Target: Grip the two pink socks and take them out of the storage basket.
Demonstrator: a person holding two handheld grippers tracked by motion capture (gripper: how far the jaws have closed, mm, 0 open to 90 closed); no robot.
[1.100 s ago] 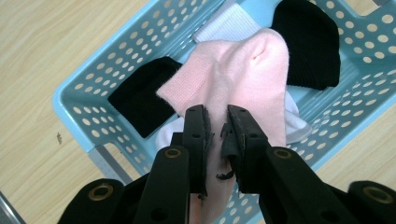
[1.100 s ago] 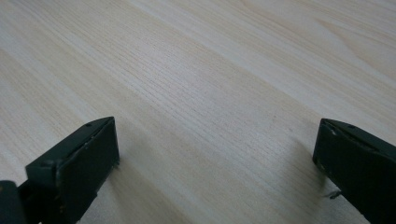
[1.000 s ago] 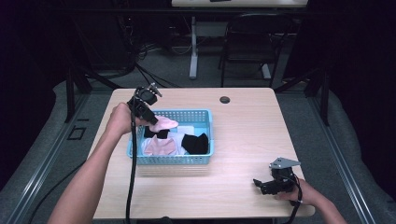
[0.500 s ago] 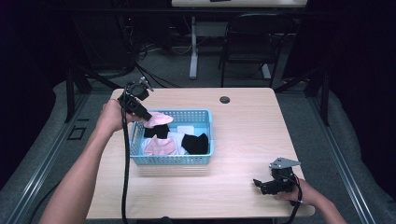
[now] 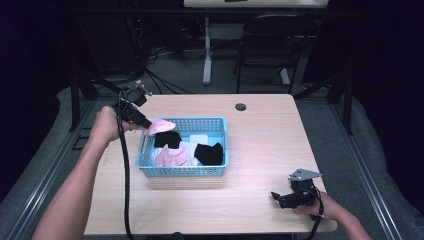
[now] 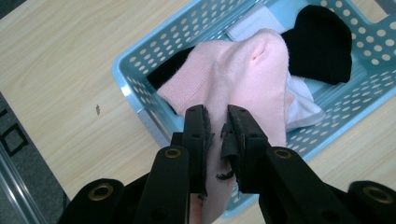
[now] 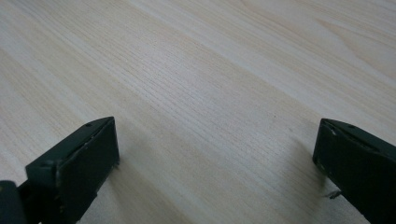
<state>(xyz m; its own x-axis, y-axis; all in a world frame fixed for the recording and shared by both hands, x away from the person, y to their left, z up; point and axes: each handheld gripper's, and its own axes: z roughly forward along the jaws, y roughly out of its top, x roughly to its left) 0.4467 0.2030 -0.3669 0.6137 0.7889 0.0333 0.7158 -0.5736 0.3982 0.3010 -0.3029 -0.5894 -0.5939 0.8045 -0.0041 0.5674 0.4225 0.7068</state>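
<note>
Pinching: left gripper (image 6: 215, 122) clamps a pink sock (image 6: 243, 74), jaws pressed together on the fabric.
Sock: hanging over the far-left corner of the blue basket (image 5: 220, 125), above a black sock (image 5: 167, 139).
Right gripper (image 5: 284, 198): jaws spread wide, low over bare table (image 5: 260, 210) at the near right.

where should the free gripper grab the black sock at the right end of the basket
Take the black sock by its upper edge, coming straight down from above: it lies flat on top of the pile, and the blue basket walls block a sideways approach. The right gripper is open over bare table.
</note>
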